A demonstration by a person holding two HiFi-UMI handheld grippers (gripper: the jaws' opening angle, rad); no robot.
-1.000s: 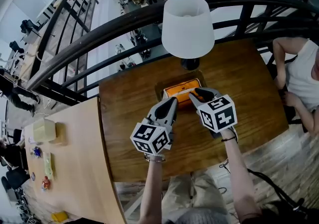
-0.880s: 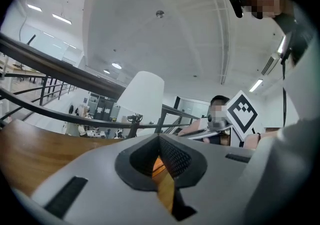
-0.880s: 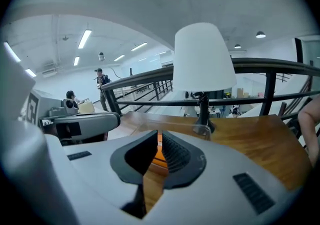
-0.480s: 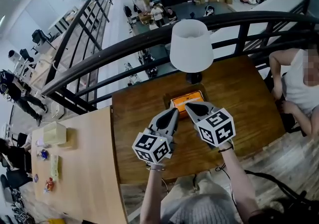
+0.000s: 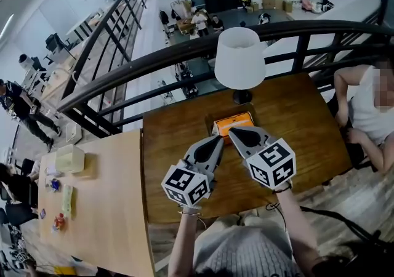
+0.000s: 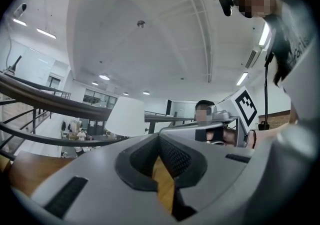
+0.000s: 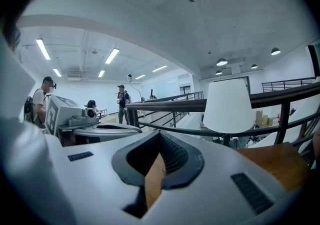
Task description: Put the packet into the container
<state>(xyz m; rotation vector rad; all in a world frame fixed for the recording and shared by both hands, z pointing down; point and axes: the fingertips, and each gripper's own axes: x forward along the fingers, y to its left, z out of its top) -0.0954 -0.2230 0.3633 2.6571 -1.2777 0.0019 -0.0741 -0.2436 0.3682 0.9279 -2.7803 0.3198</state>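
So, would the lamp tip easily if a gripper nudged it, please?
Probably top-heavy: the lamp carries a wide white shade over a much smaller dark base, so a high push could tip it. It stands near the far edge of the table, so it might fall off. The shade looks thin and is likely easy to dent.

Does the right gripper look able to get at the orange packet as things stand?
Probably yes: the right gripper hangs over the orange packet with nothing between them, and the lamp stands farther back. Its jaws are shut, so they would have to open first.
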